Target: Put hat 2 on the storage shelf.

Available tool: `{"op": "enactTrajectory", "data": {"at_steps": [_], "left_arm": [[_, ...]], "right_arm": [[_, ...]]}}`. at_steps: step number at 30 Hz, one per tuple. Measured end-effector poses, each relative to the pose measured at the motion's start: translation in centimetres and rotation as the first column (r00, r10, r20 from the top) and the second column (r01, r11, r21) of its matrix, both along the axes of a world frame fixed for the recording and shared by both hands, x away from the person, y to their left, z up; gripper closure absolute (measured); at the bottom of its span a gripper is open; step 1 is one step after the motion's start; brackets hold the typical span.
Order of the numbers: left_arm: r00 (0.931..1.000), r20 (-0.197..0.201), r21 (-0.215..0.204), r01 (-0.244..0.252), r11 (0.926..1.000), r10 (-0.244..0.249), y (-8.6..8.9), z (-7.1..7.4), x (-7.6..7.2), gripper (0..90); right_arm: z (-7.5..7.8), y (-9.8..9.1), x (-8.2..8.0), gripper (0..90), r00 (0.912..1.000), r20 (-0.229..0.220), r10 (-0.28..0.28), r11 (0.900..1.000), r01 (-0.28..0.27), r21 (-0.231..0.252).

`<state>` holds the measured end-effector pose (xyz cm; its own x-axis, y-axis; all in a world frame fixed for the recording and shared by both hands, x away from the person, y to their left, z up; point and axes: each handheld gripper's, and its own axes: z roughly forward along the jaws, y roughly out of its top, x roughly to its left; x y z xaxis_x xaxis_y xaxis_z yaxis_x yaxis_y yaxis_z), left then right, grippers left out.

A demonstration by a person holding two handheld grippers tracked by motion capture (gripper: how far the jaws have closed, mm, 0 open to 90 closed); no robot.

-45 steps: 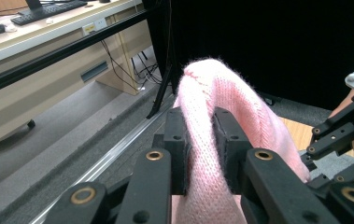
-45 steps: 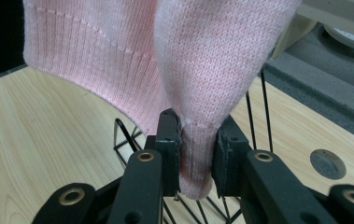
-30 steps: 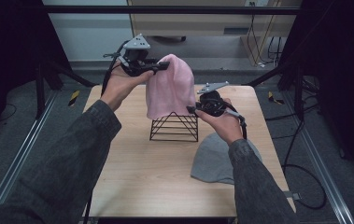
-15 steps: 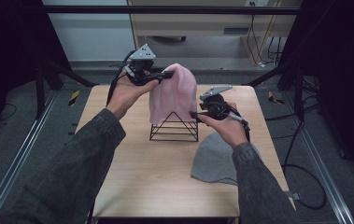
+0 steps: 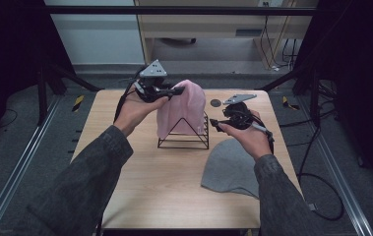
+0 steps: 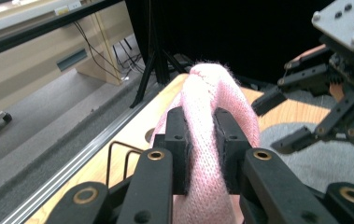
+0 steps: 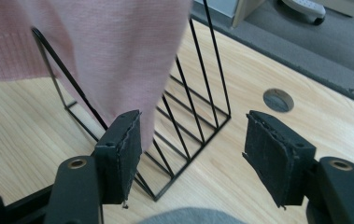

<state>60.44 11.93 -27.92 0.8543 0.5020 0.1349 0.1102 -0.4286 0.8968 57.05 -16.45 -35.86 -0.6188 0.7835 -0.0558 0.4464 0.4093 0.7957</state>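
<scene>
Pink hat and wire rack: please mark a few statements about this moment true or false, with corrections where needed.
1. The left gripper is clamped on the pink hat. True.
2. The pink hat hangs over the black wire rack. True.
3. The right gripper is squeezing the pink hat. False: its jaws stand apart, having just been opening, with nothing pressed between them; the hat's edge hangs beside one jaw.
4. The grey hat is draped on the rack. False: it lies flat on the table, in front of the rack, near the person's right forearm.
5. The wire rack lies tipped on its side. False: it stands upright on its base.
</scene>
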Motion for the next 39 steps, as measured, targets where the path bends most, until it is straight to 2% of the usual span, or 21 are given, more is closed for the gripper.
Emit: {"op": "enactTrajectory", "data": {"at_steps": [4,6,14,17,20,27,31,36,39], "left_arm": [[1.0,-0.009,-0.005,0.002,1.0,-0.002,0.0,-0.4,-0.2,77.6],[0.9999,-0.013,0.008,0.003,1.0,-0.003,0.0,-0.6,-0.3,77.5],[0.9996,-0.029,0.025,-0.002,0.9997,0.002,-0.3,-1.5,-1.0,77.1],[0.9994,-0.029,0.041,-0.016,0.999,0.017,-0.2,-1.9,-1.2,77.0],[0.9986,-0.042,0.031,-0.032,0.999,0.033,0.1,-2.5,-1.4,77.0],[0.9967,-0.062,0.042,-0.049,0.9979,0.052,0.5,-3.2,-1.8,76.7],[0.9956,-0.077,0.034,-0.052,0.9981,0.054,0.3,-3.6,-1.7,76.4],[0.9934,-0.09,0.052,-0.066,0.9964,0.071,0.1,-4.5,-1.4,75.8],[0.9911,-0.111,0.041,-0.069,0.9968,0.073,0.2,-4.8,-1.3,74.7]], "right_arm": [[-0.8,-0.7,-0.2,36.6,0.9997,-0.023,-0.011,0.9999,0.011,-0.006],[-1.0,-1.1,-0.3,37.0,0.9995,-0.029,-0.012,0.9998,0.012,-0.014],[-2.3,-3.2,-0.4,38.5,0.996,-0.058,-0.067,0.9977,0.067,-0.01],[-2.6,-3.6,-0.7,38.7,0.9956,-0.061,-0.071,0.9974,0.07,-0.016],[-2.6,-4.0,-1.2,38.9,0.9953,-0.058,-0.078,0.9968,0.077,-0.023],[-3.0,-4.8,-2.3,44.1,0.995,-0.05,-0.087,0.9956,0.085,-0.04],[-3.3,-5.3,-2.5,47.7,0.9946,-0.056,-0.088,0.9948,0.085,-0.057],[-3.7,-6.3,-2.5,50.1,0.992,-0.066,-0.108,0.9931,0.104,-0.054],[-4.2,-7.0,-2.5,52.4,0.9896,-0.077,-0.121,0.9917,0.117,-0.052]]}}
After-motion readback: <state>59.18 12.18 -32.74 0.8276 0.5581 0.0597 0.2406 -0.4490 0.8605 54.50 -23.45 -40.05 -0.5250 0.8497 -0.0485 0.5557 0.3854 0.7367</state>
